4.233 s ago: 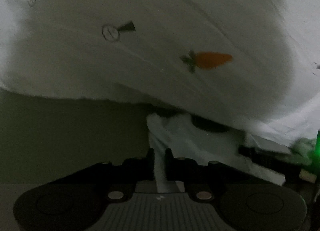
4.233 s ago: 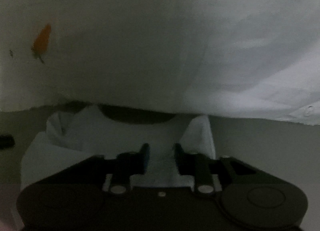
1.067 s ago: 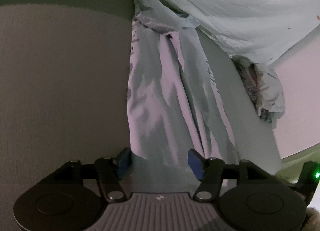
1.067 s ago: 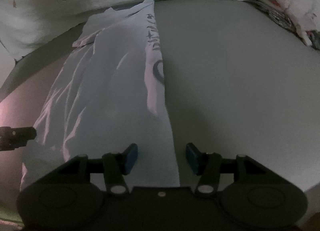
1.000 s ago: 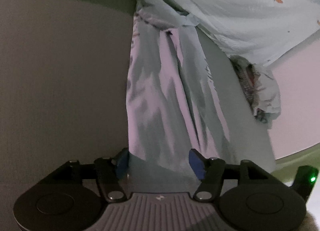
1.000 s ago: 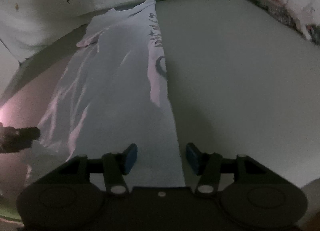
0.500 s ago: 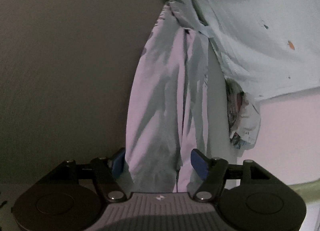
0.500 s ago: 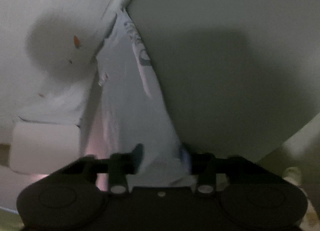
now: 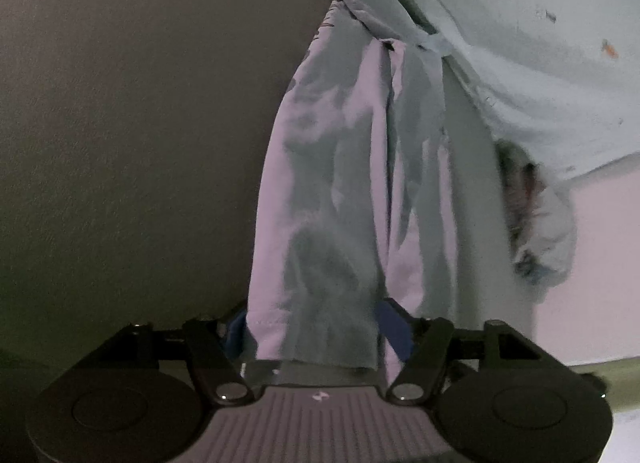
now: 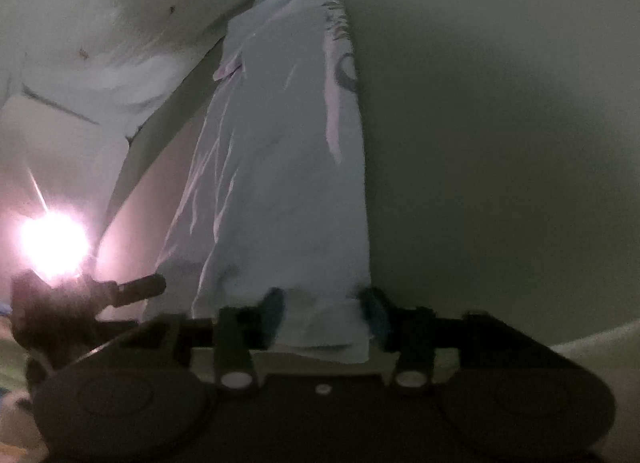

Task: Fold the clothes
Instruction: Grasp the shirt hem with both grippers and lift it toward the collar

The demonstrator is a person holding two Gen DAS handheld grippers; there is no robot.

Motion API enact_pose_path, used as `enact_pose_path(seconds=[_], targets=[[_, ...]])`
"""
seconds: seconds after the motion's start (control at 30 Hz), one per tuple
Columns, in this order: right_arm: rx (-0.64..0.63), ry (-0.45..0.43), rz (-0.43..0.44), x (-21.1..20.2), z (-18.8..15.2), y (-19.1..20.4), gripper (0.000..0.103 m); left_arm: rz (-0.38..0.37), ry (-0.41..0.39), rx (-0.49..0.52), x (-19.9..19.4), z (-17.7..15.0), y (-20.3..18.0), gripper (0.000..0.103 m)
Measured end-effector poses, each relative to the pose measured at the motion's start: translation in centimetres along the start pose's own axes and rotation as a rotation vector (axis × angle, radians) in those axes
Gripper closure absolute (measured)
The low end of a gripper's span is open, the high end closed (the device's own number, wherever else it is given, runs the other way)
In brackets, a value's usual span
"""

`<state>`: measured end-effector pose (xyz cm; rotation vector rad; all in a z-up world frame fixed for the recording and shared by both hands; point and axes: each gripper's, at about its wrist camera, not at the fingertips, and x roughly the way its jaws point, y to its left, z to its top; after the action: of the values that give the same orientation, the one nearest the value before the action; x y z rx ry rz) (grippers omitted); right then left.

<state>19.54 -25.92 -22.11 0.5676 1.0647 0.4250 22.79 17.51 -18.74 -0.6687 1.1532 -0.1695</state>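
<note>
Both grippers closing at the near hem of the long, pale blue garment folded into a narrow strip (image 9: 332, 191) — cloth between the jaws on each side. Left gripper (image 9: 316, 327): blue pads narrower than a second ago, hem lying between them, not yet pinched flat. Right gripper (image 10: 322, 309): jaws much narrower than a second ago, drawing in on the strip's right corner; too blurred to tell whether the pads already press the fabric. Seen from the right wrist, a dark printed motif (image 10: 345, 67) running along the strip's right edge, far ahead of the fingertips.

Strip stretched straight ahead of both tools over the dull grey-green table surface (image 10: 500, 123), far end tucked against a white carrot-print sheet (image 9: 532, 63). Right of the left tool, a crumpled grey-and-white bundle (image 9: 532, 223), apart from the strip.

Judged meaning: lengthwise folds done, near end being taken — likely for carrying toward the far end to halve the strip.
</note>
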Motion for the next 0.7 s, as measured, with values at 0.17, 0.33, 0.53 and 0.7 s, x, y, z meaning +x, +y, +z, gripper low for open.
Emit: enact_pose_path(seconds=[0.17,0.33,0.53,0.7], targets=[[-0.051,-0.005,0.079,0.6,0.6,0.5,0.094,0.068,-0.009,0.018,0.2,0.2,-0.1,0.090],[-0.032,-0.050,0.151,-2.0,0.2,-0.3,0.095,-0.015,-0.044,-0.092,-1.8,-0.7,1.3,0.095],[0.128,-0.085,0.290,-5.9,-1.4,-2.1,0.097,-0.145,-0.053,-0.193,-4.6,-2.8,2.0,0.095],[0.227,-0.084,0.333,-6.7,-1.3,-3.0,0.097,-0.243,-0.051,-0.386,-5.3,-3.6,4.4,0.095]])
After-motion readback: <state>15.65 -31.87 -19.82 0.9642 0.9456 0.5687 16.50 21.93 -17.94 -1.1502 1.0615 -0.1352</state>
